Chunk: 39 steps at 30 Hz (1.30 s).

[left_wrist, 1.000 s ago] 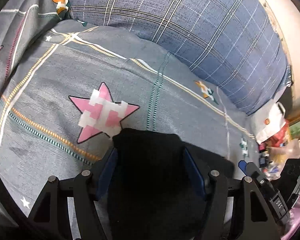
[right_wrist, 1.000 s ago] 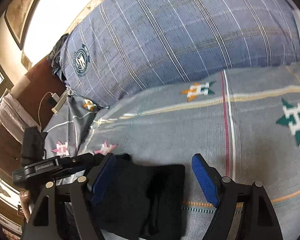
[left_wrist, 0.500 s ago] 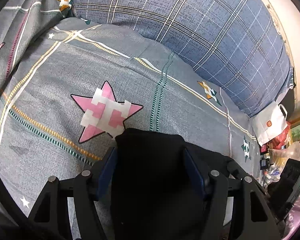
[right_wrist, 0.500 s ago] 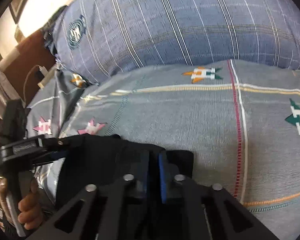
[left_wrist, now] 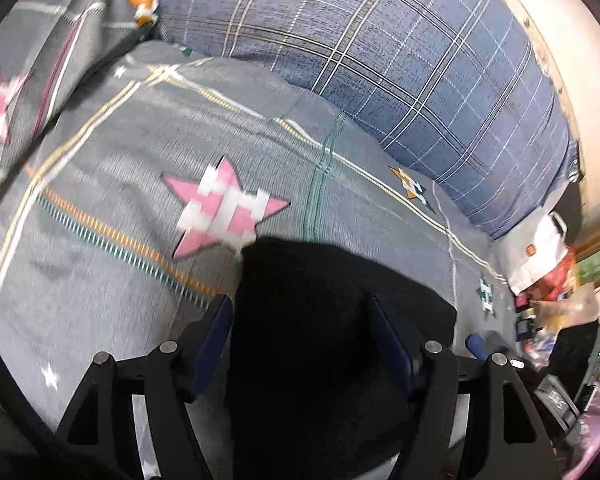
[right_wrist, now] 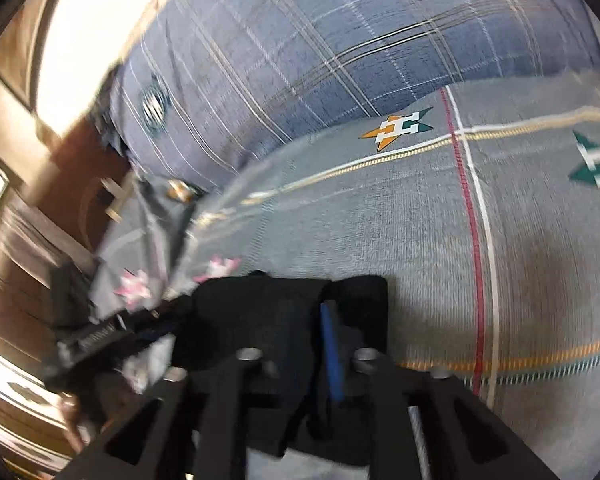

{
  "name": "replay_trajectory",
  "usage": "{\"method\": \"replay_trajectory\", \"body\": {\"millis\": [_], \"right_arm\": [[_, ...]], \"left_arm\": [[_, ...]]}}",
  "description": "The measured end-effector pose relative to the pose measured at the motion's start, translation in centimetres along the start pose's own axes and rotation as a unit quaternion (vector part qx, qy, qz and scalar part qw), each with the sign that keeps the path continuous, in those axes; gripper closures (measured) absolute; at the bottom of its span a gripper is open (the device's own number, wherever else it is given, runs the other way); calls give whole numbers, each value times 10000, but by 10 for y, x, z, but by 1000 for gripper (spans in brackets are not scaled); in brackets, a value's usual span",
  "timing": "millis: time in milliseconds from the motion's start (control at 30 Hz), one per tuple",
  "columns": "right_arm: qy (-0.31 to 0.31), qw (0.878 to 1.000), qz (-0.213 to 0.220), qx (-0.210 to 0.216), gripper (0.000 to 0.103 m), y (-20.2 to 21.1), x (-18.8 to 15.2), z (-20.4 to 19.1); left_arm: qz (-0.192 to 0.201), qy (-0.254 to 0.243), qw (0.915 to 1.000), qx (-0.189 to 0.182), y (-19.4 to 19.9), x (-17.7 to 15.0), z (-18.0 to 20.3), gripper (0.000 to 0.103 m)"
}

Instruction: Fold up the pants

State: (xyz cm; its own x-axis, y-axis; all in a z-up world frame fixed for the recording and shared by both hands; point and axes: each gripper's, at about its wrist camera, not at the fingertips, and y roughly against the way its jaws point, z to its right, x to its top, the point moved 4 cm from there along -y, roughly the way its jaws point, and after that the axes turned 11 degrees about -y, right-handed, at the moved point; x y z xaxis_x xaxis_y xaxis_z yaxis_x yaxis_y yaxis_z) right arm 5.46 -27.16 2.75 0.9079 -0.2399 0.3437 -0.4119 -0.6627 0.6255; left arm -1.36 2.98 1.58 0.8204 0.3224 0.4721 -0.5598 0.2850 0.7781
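The black pants lie as a folded bundle on the bed, on its grey star-printed cover. They sit directly ahead of and under both tongs, with the blue plaid pillow well beyond.

The bundle's long axis runs sideways, from one tongs to the other. The left tongs straddle its left part and the right tongs sit on its right part, near the right-hand edge. Neither hand is nearer; each has its own end.

The left tongs stand wide and are opening a little. The cloth fills the gap from pad to pad, and I cannot tell whether the pads press it. The right tongs are opening but the gap is narrow, and a raised ridge of the pants is caught between the pads.

The far edge of the bundle lies just past both sets of fingertips. Judging from this, any coming fold or lift depends on both ends moving together along that sideways line. Otherwise the stacked layers would likely slide apart.
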Motion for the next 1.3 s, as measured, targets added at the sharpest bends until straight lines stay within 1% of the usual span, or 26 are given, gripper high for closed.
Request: {"method": "replay_trajectory", "body": {"millis": [33, 67, 133, 233, 333, 367, 400, 433, 467, 500, 567, 600, 633, 667, 700, 767, 800, 867, 933, 1000, 1067, 1133, 1167, 1233, 1267, 1300], "right_arm": [[-71, 9999, 137, -18, 16, 6, -3, 3], [-136, 9994, 309, -45, 2, 13, -4, 5], [-172, 9995, 277, -60, 2, 16, -7, 8], [-274, 9995, 109, -55, 2, 7, -11, 14], [-227, 9996, -115, -83, 7, -10, -18, 17], [-160, 9996, -187, -138, 16, -16, -20, 15], [-100, 9994, -242, -210, 23, -19, -24, 15], [7, 9987, -314, -397, 26, -25, -28, 15], [166, 9958, -441, -780, 33, -34, -32, 17], [272, 9944, -461, -912, 34, -37, -35, 17], [336, 9947, -384, -895, 37, -35, -36, 13], [311, 9956, -427, -773, 47, -35, -36, 12], [317, 9958, -369, -781, 48, -34, -37, 12], [345, 9956, -313, -811, 52, -32, -37, 11], [370, 9958, -273, -790, 56, -31, -38, 10], [368, 9969, -106, -693, 63, -23, -35, 7], [341, 9983, 42, -466, 64, -14, -31, 5], [252, 9993, 250, -119, 64, -1, -25, 1], [210, 9984, 515, 115, 64, 13, -17, -1], [233, 9970, 719, 140, 64, 16, -4, -8], [281, 9958, 860, 118, 64, 18, 5, -12], [228, 9951, 957, 107, 64, 18, 16, -11], [142, 9954, 943, 84, 64, 16, 19, -7], [-182, 9974, 698, 74, 61, 1, 24, 9], [-342, 9982, 493, -48, 60, -11, 25, 18], [-513, 9979, 218, -317, 58, -27, 23, 29]], "left_arm": [[-17, 23, 10000, -31, -1, -3, 0, 32], [-38, 41, 9999, -86, -1, -6, 0, 32], [-82, 44, 9997, -224, -2, -11, 1, 32], [-54, -109, 9999, -114, -5, -12, 6, 32], [-138, -86, 9998, -101, -12, -14, 6, 32], [-164, -35, 9998, -143, -14, -15, 5, 32], [-207, 32, 9996, -208, -17, -17, 3, 32], [-247, 72, 9994, -236, -18, -19, 2, 32], [-299, 126, 9991, -257, -20, -22, 0, 32], [-345, 189, 9989, -274, -23, -25, -1, 32], [-282, 140, 9993, -219, -21, -27, 1, 32], [-273, 54, 9994, -203, -19, -27, 4, 36], [-244, -52, 9995, -184, -18, -27, 9, 38], [-193, -118, 9995, -231, -15, -26, 12, 46], [-109, -173, 9990, -400, -11, -24, 16, 55], [164, -167, 9973, -699, 1, -19, 20, 59], [287, -175, 9964, -776, 7, -16, 22, 60], [400, -219, 9960, -773, 13, -10, 26, 61], [432, -345, 9951, -819, 15, 1, 36, 62], [552, -598, 9936, -786, 19, 17, 51, 62], [696, -744, 9915, -807, 24, 31, 59, 62], [788, -893, 9904, -695, 18, 42, 65, 61], [749, -913, 9911, -610, 9, 43, 63, 59], [463, -819, 9947, -413, -19, 38, 52, 54], [216, -681, 9972, -221, -35, 33, 42, 53], [-64, -474, 9988, 52, -51, 26, 29, 44]]}}
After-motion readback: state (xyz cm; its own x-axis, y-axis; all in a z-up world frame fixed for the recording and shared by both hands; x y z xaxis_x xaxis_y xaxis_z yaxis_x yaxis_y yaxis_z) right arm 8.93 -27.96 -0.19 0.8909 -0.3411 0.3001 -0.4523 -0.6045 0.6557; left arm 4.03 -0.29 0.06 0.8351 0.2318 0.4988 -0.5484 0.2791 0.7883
